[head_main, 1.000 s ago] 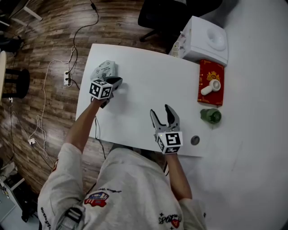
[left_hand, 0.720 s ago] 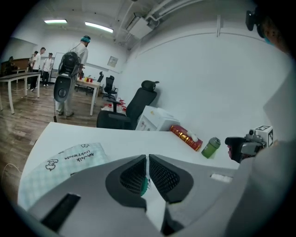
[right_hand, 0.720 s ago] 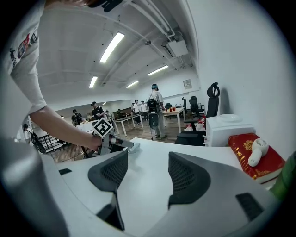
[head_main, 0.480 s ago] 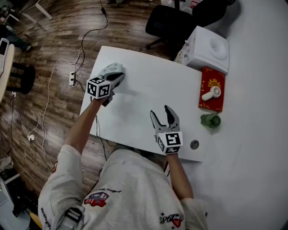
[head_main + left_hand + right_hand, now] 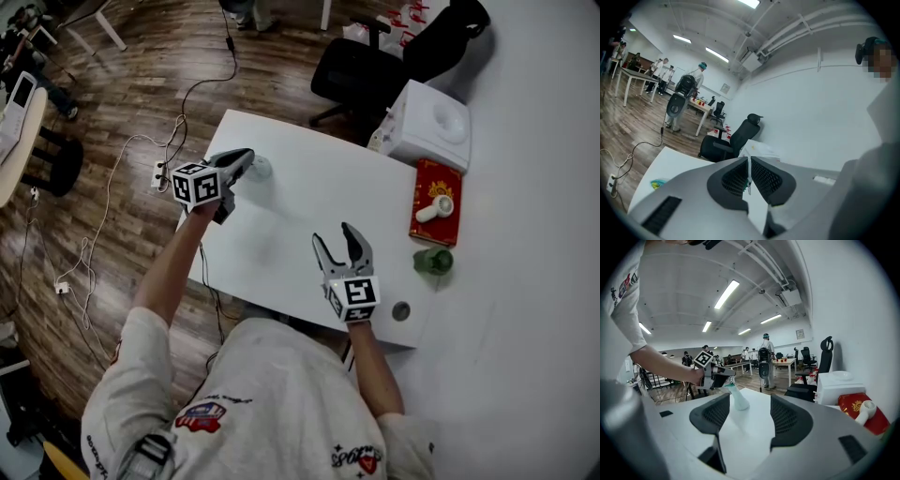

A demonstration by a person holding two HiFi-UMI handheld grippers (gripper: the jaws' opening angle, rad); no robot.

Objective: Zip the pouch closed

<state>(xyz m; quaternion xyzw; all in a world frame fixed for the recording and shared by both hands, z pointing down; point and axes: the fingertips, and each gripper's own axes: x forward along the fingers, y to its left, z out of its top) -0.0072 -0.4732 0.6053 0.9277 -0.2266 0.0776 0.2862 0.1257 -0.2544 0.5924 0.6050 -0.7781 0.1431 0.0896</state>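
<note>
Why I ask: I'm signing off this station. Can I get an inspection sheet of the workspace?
Surface: white table, items along its right edge.
Job's things: pale soft pouch hangs from the left gripper; zip state cannot be told.
Clutter: white boxy appliance, red box with a white item on it, green round container, small grey disc.
Grippers: left gripper jaws shut on the pouch's top; right gripper jaws open, empty.
Cables: white cables and power strip on the wooden floor beside the table.
Surroundings: black office chair, people in the background.
</note>
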